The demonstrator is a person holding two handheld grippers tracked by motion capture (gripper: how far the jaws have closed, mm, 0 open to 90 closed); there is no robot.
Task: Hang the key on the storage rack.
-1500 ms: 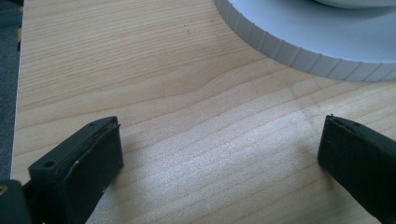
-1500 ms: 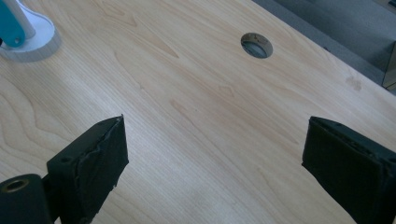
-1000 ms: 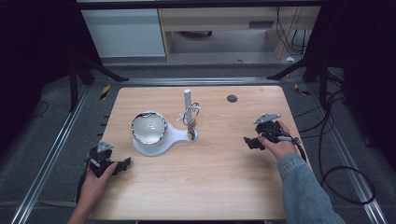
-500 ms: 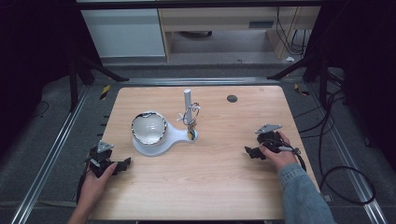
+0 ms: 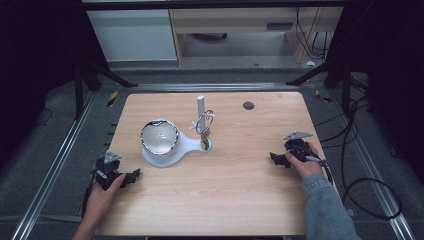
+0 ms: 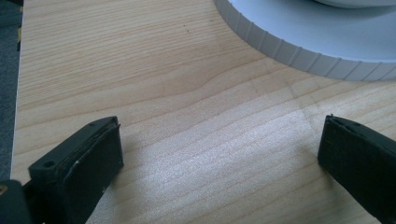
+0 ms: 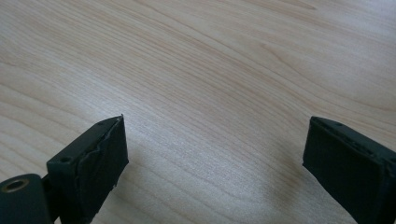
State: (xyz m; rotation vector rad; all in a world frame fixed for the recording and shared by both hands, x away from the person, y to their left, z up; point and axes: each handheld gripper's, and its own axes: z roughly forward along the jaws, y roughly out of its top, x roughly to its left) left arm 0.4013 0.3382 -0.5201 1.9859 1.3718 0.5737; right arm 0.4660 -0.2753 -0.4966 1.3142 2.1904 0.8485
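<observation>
step: both my claws idle, parked low on the table [image 5: 240,200]; judging nothing picked up yet, so still pre-approach.
left claw [image 5: 131,176]: released, jaws spread wide, nothing between them; sits at the table's 8 o'clock. In the left gripper view its jaws frame bare wood with the ribbed rim of the white base [image 6: 299,51] just ahead.
right claw [image 5: 274,159]: released, jaws wide over bare wood; at the table's 4 o'clock.
target: white base [image 5: 175,150] carrying the shiny bowl [image 5: 159,137], near table centre, slightly toward 10 o'clock.
axis: base's long axis runs from the bowl end to its narrow neck; neck points toward 3 o'clock, ending at the upright white post [image 5: 200,107] with wire clips.
next: likely the left claw advances toward 1 o'clock to reach the base rim; jaws are already wide enough, I think.
</observation>
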